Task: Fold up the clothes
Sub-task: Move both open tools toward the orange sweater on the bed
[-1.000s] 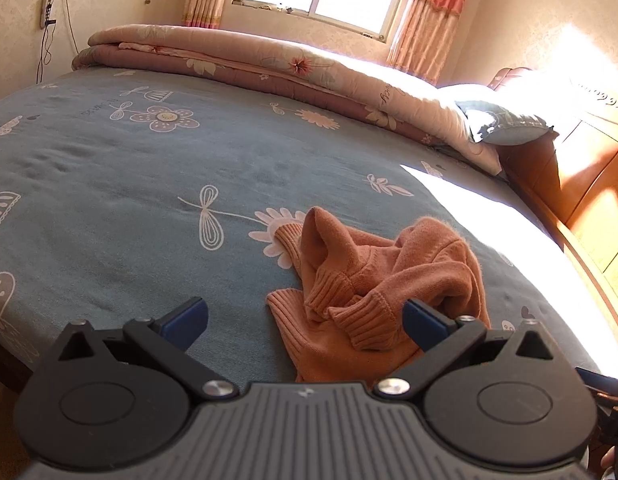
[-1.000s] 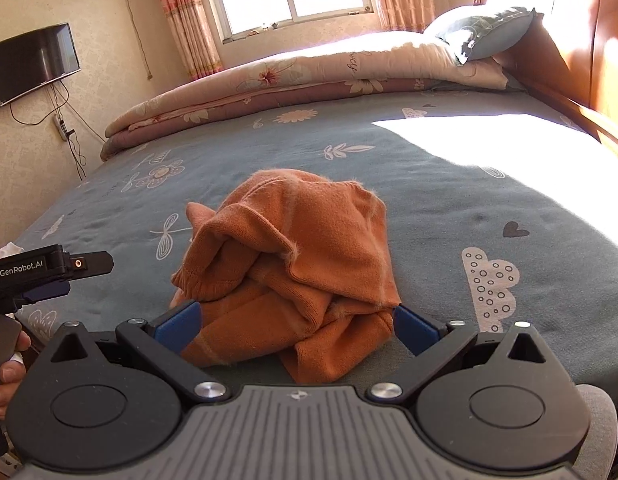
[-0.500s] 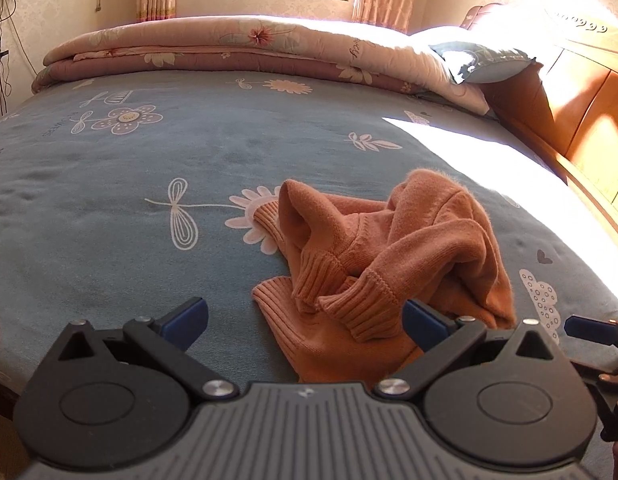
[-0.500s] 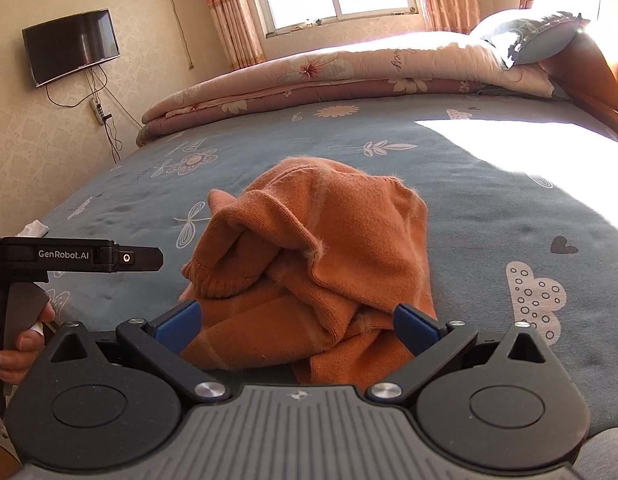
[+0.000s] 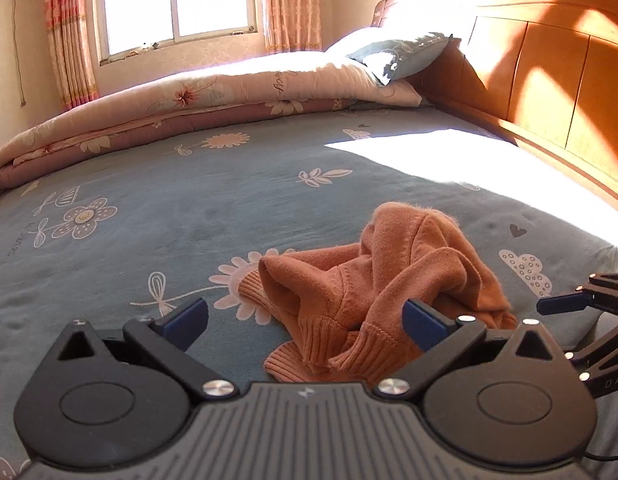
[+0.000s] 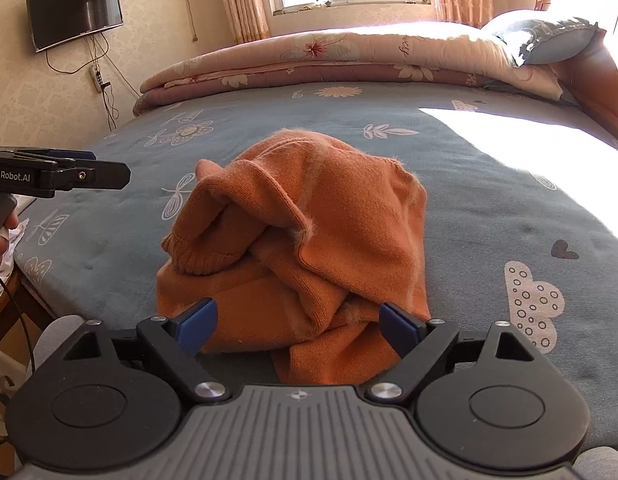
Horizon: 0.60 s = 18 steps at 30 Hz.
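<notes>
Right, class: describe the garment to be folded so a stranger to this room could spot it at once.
Start at the wide bed with its blue-grey sheet printed with flowers and clouds. Near its front edge lies a crumpled sweater, just ahead of the right tool. It is the only plain orange knit there, with ribbed cuffs; the quilt behind is pink and floral.

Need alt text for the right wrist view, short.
A crumpled orange knit sweater lies on a blue-grey flower-print bedsheet, its near edge between the open blue-padded right claw, whose jaws have just been closing. The left claw hovers at left.
</notes>
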Each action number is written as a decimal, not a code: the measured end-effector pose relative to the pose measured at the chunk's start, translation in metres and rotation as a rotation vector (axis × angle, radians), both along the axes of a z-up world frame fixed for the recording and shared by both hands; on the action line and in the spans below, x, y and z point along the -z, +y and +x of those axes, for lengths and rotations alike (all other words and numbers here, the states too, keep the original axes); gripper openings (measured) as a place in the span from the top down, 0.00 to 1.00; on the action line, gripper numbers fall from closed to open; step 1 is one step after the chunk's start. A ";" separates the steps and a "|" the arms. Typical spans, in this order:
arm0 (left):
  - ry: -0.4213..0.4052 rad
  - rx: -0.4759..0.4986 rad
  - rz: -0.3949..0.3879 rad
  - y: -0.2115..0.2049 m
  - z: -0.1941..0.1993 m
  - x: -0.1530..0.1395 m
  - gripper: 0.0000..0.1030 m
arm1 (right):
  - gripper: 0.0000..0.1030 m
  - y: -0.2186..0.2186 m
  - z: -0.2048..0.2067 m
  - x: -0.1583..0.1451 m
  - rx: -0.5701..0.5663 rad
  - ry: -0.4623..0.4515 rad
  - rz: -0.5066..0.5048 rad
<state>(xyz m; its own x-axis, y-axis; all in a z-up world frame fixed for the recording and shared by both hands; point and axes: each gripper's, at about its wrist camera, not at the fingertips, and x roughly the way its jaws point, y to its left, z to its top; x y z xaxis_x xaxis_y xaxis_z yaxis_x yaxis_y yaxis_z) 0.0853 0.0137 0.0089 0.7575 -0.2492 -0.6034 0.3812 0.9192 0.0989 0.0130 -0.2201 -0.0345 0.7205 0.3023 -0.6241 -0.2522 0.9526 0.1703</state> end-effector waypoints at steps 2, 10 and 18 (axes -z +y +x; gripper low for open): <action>0.028 0.025 0.047 -0.005 0.000 0.002 0.01 | 0.17 0.001 0.002 0.001 -0.006 0.009 -0.002; 0.118 -0.020 0.047 -0.006 -0.003 0.028 0.02 | 0.21 0.006 0.004 -0.001 -0.018 0.001 -0.038; 0.140 -0.062 -0.013 -0.008 -0.011 0.029 0.07 | 0.31 0.010 0.007 -0.001 -0.016 0.020 -0.054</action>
